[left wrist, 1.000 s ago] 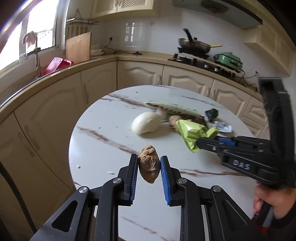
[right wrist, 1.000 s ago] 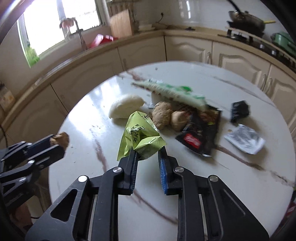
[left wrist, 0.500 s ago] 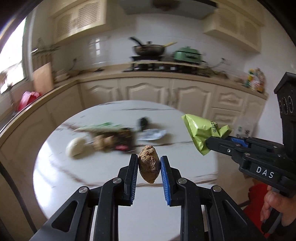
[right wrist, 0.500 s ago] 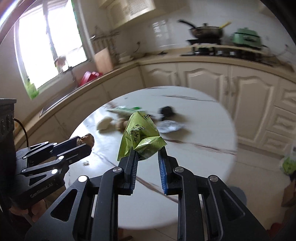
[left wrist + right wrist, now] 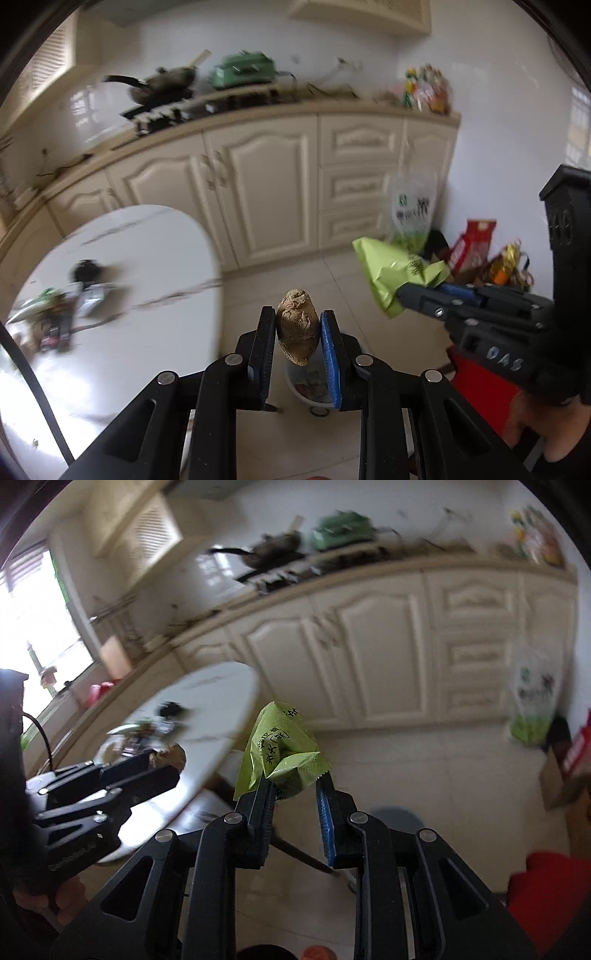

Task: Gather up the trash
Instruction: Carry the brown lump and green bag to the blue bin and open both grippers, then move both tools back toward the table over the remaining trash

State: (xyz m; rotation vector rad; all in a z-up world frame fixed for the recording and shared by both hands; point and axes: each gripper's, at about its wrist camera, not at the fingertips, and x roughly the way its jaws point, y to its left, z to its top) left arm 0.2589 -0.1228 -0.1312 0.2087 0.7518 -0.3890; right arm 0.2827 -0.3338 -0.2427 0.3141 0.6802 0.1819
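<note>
My left gripper (image 5: pixel 298 325) is shut on a brown crumpled lump (image 5: pixel 297 328) and hangs over the tiled floor, beyond the round marble table (image 5: pixel 147 258). Directly under it stands a small white bin (image 5: pixel 314 393) with scraps inside. My right gripper (image 5: pixel 295 786) is shut on a crumpled green wrapper (image 5: pixel 280 749), also over the floor. In the left wrist view the right gripper (image 5: pixel 406 295) carries the green wrapper (image 5: pixel 388 273) to the right of the lump. In the right wrist view the left gripper (image 5: pixel 162 768) appears at the left. More wrappers (image 5: pixel 55 317) lie on the table.
Cream kitchen cabinets (image 5: pixel 269 192) run along the back, with a pan and stove (image 5: pixel 162 88) on the counter. Bags and boxes (image 5: pixel 476 251) stand in the right corner. Something red (image 5: pixel 476 391) sits low at the right, beside a hand.
Both grippers have swung away from the table top and out over the floor, each still holding its item. The table has slid to the left of both views and the bin has come into sight.
</note>
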